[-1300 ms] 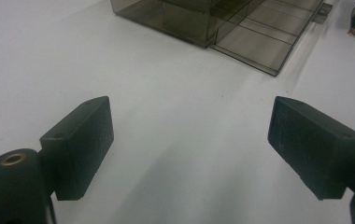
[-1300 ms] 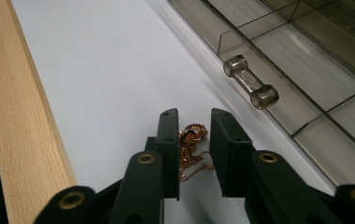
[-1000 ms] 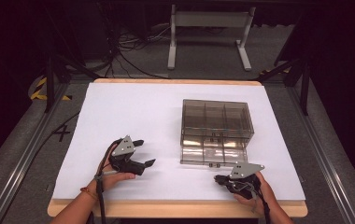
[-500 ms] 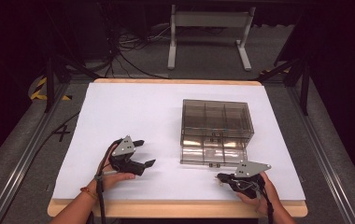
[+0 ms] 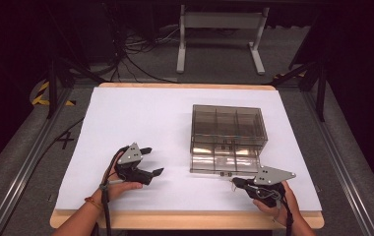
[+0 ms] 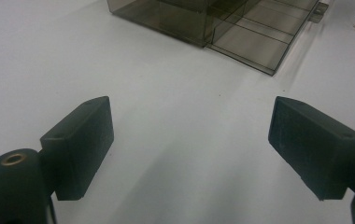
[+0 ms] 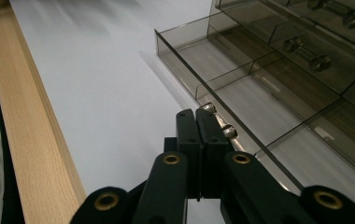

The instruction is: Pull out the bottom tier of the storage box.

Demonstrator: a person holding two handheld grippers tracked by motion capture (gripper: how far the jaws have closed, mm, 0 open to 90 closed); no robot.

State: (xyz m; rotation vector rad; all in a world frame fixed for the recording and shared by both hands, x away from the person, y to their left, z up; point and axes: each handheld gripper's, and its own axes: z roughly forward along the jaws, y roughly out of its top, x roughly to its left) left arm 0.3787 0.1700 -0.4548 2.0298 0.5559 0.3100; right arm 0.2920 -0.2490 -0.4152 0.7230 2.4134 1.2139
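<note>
Drawer [image 5: 224,158] sticking out of the brown box [image 5: 228,129] on the counter [image 5: 140,118] — right gripper [image 5: 236,182] pinching its knob [image 7: 208,108], left gripper [image 5: 151,160] resting wide open, well apart.

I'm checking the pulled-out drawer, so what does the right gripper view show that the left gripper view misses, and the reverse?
Right gripper view: the right gripper, jaws shut at the drawer's metal knob, the table's wooden edge and upper drawer handles. Left gripper view: the left gripper, jaws wide apart over bare white table. Both: the smoky clear drawer box with its bottom drawer pulled out.
</note>
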